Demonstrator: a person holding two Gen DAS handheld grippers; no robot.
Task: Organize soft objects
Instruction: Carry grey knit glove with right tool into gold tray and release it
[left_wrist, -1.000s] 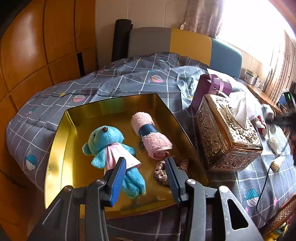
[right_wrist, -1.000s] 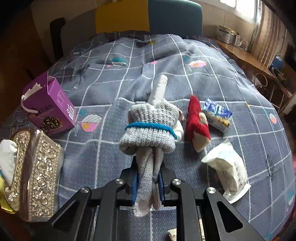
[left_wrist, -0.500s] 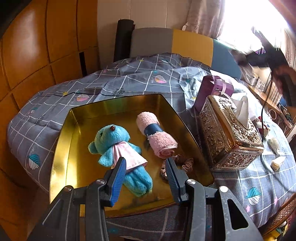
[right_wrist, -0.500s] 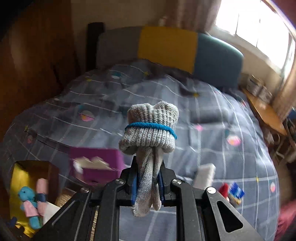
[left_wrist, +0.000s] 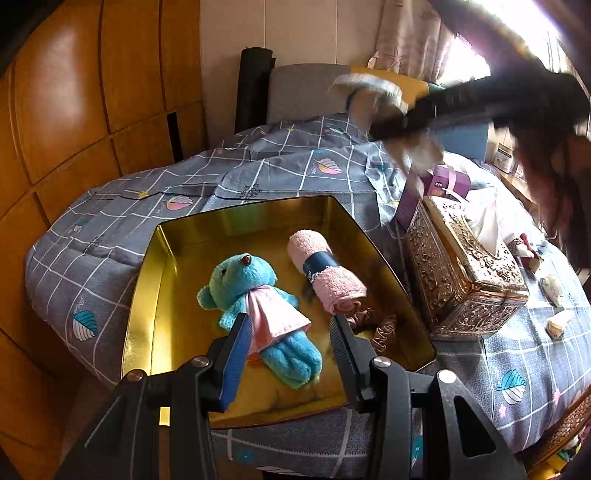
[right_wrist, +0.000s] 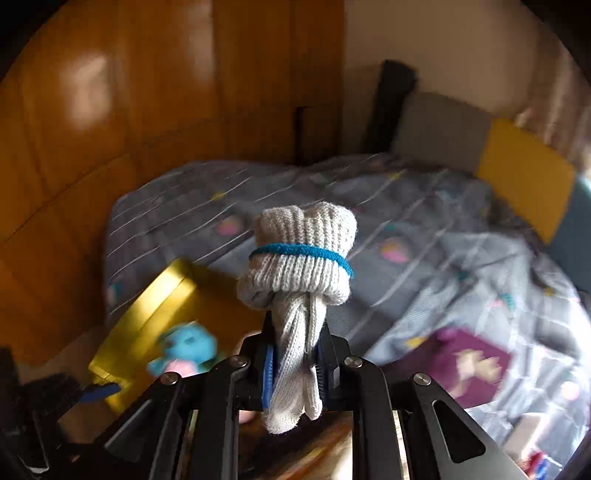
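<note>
The right hand-held gripper (right_wrist: 295, 363) clamps the rolled sock (right_wrist: 301, 254); release it low over the gold tray's (left_wrist: 147, 295) bare corner, while the left hand-held gripper (left_wrist: 288, 332) hangs open and empty.

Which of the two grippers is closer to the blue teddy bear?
Left. The left gripper hovers right over the teddy bear; the right gripper, carrying rolled gloves, is farther off.

Left gripper (left_wrist: 291, 328) hovers over the near edge of the gold tray (left_wrist: 147, 295) on the bed (left_wrist: 258, 177), jaws apart, nothing between them. In the tray: blue bear (left_wrist: 255, 295) mid-left, pink towel roll (left_wrist: 325, 273) just right of it, brown scrunchie (left_wrist: 380, 325) at the near right corner. Ornate tissue box (left_wrist: 461, 269) just right of the tray, purple box (left_wrist: 439, 184) behind it. Right gripper (left_wrist: 461, 103) blurred above the bed's far side, carrying a grey knit bundle (left_wrist: 369, 88).
</note>
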